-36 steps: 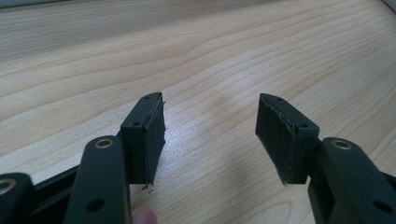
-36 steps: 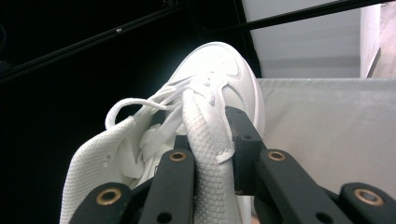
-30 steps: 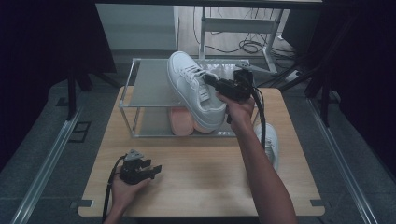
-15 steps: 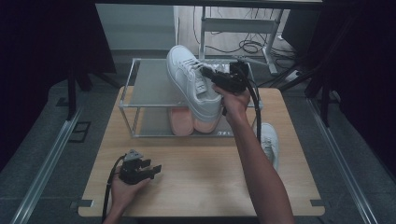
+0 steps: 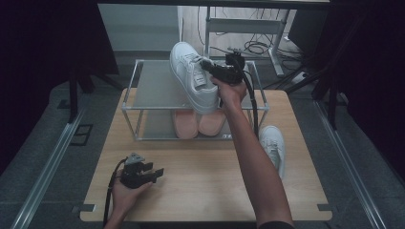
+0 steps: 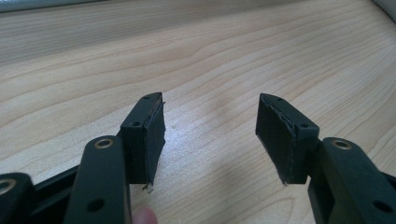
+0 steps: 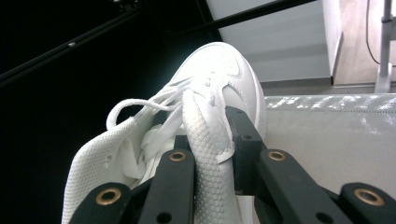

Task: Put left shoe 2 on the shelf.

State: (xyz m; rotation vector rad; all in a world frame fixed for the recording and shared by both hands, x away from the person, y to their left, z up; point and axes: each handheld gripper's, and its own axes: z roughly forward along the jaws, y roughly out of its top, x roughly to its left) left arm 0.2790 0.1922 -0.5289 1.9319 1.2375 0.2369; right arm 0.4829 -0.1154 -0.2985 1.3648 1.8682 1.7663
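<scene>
**White Sneaker Carried Over Shoe Rack**

Above the top shelf of a small metal-framed shoe rack (image 5: 143,90), a white sneaker (image 5: 193,76) is held aloft, tilted with its toe pointing away and its sole clear of the shelf. It is gripped by the right gripper (image 5: 214,70), whose jaws are pinched on the padded tongue and collar beside the laces; in the right gripper view (image 7: 210,154) the mesh fabric is seen squeezed and bunched between the pads. On the lower shelf, a pair of pink shoes (image 5: 198,121) is stored toes outward. A second white sneaker (image 5: 272,148) is left lying on the wooden table (image 5: 200,191), just right of the raised forearm. Near the front left of the table, the left gripper (image 5: 155,171) is rested in the hand with its jaws spread wide and nothing between them.

The sneaker is judged light but floppy at the top: the tongue gives under pressure, so the shoe can swing or sag from that hold. A firmer purchase would likely be found on the stiffer heel collar or the side wall near the sole. The smooth upper may slip if pinched thinly.
</scene>
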